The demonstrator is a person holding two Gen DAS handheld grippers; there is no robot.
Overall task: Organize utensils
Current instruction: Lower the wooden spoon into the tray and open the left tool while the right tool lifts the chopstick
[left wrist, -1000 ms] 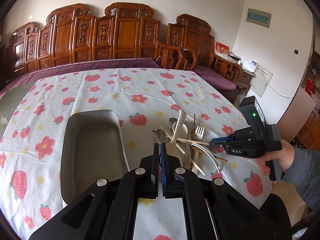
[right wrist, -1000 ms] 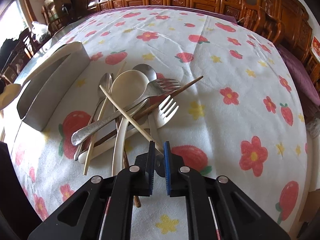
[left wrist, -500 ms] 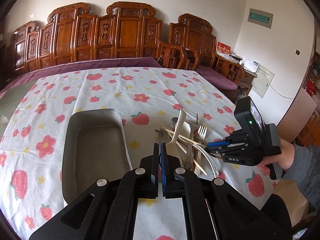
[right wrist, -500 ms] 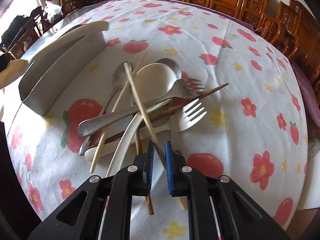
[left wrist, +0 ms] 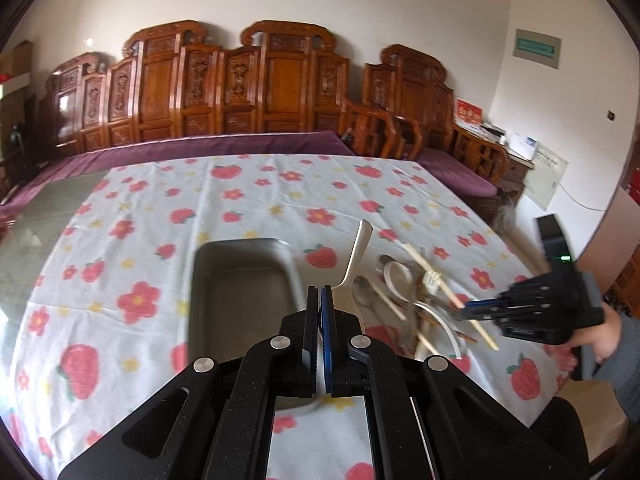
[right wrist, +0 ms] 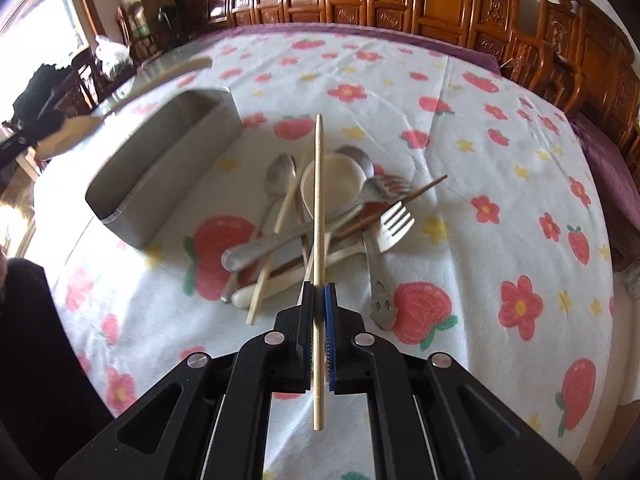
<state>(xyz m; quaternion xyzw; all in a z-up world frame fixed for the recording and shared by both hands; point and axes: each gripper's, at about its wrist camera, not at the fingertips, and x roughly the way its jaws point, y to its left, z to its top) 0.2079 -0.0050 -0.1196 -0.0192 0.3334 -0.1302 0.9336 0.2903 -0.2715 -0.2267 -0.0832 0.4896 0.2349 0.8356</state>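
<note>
My right gripper [right wrist: 319,292] is shut on a pale wooden chopstick [right wrist: 319,200], which hangs above the pile of utensils [right wrist: 340,208] and points away from me. The pile holds metal spoons, forks, a cream ladle-like spoon and more chopsticks. A steel tray [right wrist: 160,196] stands left of it. In the left wrist view the right gripper [left wrist: 466,312] carries the chopstick [left wrist: 432,272] over the pile [left wrist: 400,292]. My left gripper [left wrist: 320,296] is shut on a cream spoon [left wrist: 356,260] beside the tray [left wrist: 240,248]. That spoon [right wrist: 80,128] shows blurred over the tray.
A strawberry-and-flower tablecloth [left wrist: 280,200] covers the table. Carved wooden chairs [left wrist: 280,80] line its far side. A person's hand and grey sleeve [left wrist: 604,344] hold the right gripper at the table's right edge. Dark clothing [right wrist: 40,340] sits at the near left.
The right gripper has closed on the pale chopstick and lifted it off the pile, swinging it to point straight ahead. Both grippers have risen and drawn back; the left still holds the cream spoon.
</note>
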